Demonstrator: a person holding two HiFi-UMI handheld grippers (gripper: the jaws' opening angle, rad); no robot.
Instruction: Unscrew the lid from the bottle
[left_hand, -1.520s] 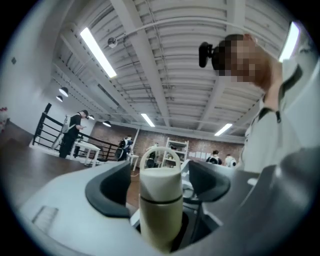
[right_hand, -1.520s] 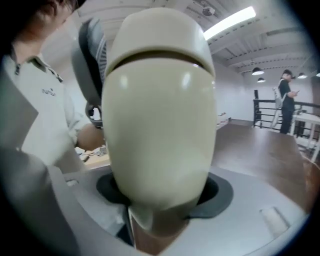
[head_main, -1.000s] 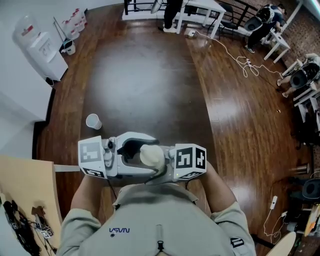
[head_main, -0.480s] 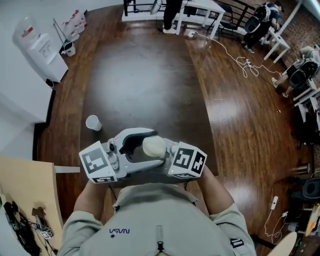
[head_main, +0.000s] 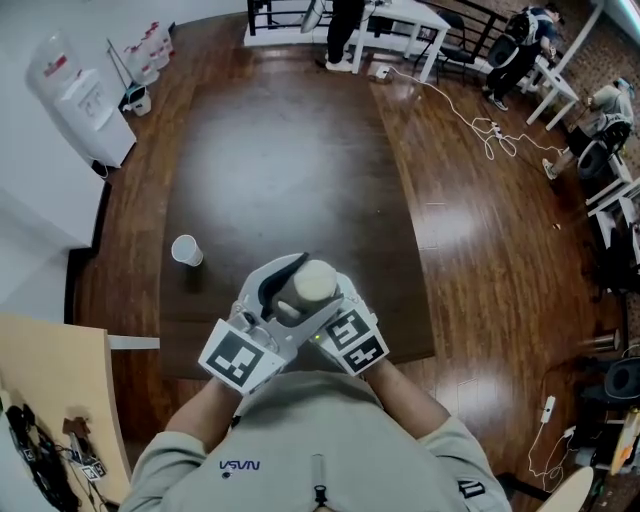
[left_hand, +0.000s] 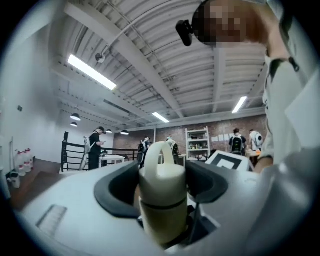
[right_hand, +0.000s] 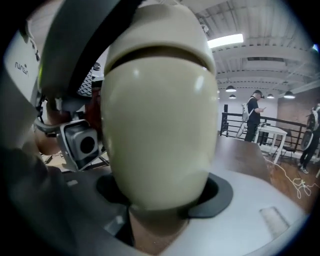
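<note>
One bottle clasped by left gripper, right gripper; one cup.

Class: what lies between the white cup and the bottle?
In the head view, only bare dark tabletop separates the cup from the left gripper, which reaches around the bottle.

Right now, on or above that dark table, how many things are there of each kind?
bottle, cream, lid on: 1
paper cup, white: 1
hand-held grippers: 2, the left hand-held gripper and the right hand-held gripper, both closed on the bottle
Total: 4
</note>
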